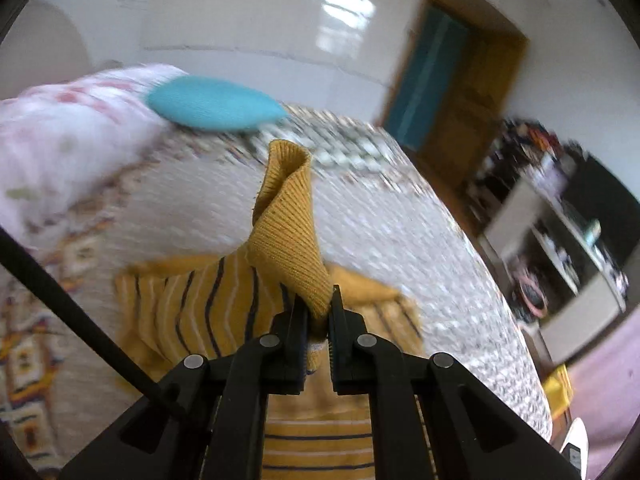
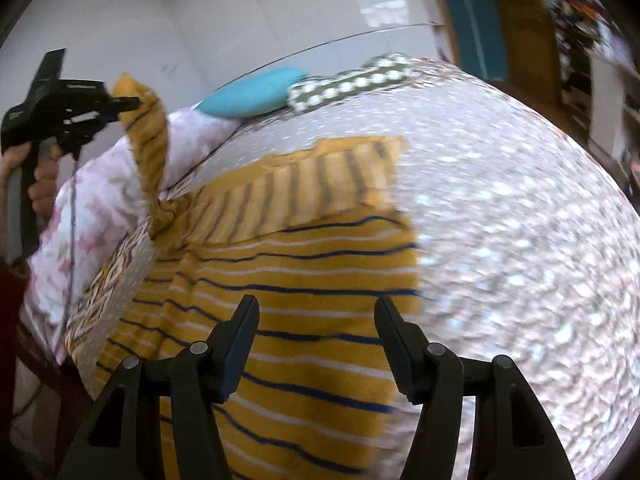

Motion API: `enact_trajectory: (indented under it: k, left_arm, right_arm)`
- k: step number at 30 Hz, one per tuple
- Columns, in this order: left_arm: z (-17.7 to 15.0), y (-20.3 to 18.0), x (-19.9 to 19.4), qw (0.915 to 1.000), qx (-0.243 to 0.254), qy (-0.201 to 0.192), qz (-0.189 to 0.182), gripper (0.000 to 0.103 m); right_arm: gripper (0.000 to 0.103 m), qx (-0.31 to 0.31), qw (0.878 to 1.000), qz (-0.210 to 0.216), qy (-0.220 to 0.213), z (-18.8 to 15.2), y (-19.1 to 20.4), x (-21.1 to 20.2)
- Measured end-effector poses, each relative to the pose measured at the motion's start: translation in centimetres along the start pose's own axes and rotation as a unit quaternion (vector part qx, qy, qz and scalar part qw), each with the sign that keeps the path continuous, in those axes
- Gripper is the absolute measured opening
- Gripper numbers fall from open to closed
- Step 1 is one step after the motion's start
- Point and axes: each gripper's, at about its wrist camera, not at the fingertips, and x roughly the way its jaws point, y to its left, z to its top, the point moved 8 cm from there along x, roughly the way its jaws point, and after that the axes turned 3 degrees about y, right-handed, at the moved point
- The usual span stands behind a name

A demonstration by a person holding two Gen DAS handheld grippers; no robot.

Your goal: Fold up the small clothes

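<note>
The left gripper [image 1: 318, 312] is clamped on the ribbed cuff [image 1: 288, 216] of the striped sweater [image 2: 280, 280] lying on the bed [image 2: 500, 220] (right gripper [image 2: 316, 320] fingers apart, empty): carry the sleeve across the body, keeping tension even.

No readable text, labels, brands, numbers or signs in either view.
</note>
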Motion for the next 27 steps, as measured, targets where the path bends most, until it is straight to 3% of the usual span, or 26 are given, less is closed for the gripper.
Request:
enact_trajectory:
  k: [5,7,9,11,13,15,19,21,23,27]
  left_arm:
    - [-5.2,-4.6,8.3,0.9954,0.029,0.090,-0.013,0.009]
    - [-7.1,-5.8,9.7,0.9918,0.024,0.120,-0.037,0.010]
    - [-8.4,-6.1,9.1,0.9899,0.017,0.125,-0.064,0.027]
    - [-8.5,-6.6,7.5,0.9909,0.023,0.109,-0.075,0.061]
    - [-8.4,-6.5,5.3,0.9937,0.039,0.080,-0.068,0.066]
    - [-8.8,-6.1,2.8,0.9946,0.071,0.062,-0.045,0.069]
    - [-10.4,-2.8,-1.2,0.9890,0.131,0.022,0.064,0.071]
    - [-11.9,-0.4,-3.0,0.9850,0.139,0.021,0.100,0.071]
    - [-13.7,2.9,-5.1,0.9841,0.120,0.025,0.128,0.071]
    - [-17.0,9.4,-9.0,0.9877,0.026,0.026,0.152,0.071]
  right_arm:
    - [0.065,0.037,0.999,-0.010,-0.003,-0.9,-3.9,-0.9]
    - [0.065,0.044,0.999,-0.015,-0.003,-1.4,-5.2,-1.2]
    - [0.065,0.052,0.998,-0.019,-0.003,-1.8,-6.2,-1.3]
    - [0.065,0.060,0.998,-0.020,-0.002,-2.2,-6.9,-1.3]
    - [0.065,0.070,0.997,-0.019,0.001,-2.5,-7.5,-1.1]
    - [0.065,0.073,0.997,-0.014,-0.001,-2.3,-7.3,-1.1]
    - [0.065,0.057,0.998,-0.002,-0.010,-0.6,-5.9,-1.0]
    - [0.065,0.053,0.998,0.019,-0.014,1.0,-4.6,-0.7]
    - [0.065,0.049,0.998,0.037,-0.018,3.2,-3.3,0.2]
    - [0.065,0.045,0.997,0.061,-0.013,8.1,-0.1,4.1]
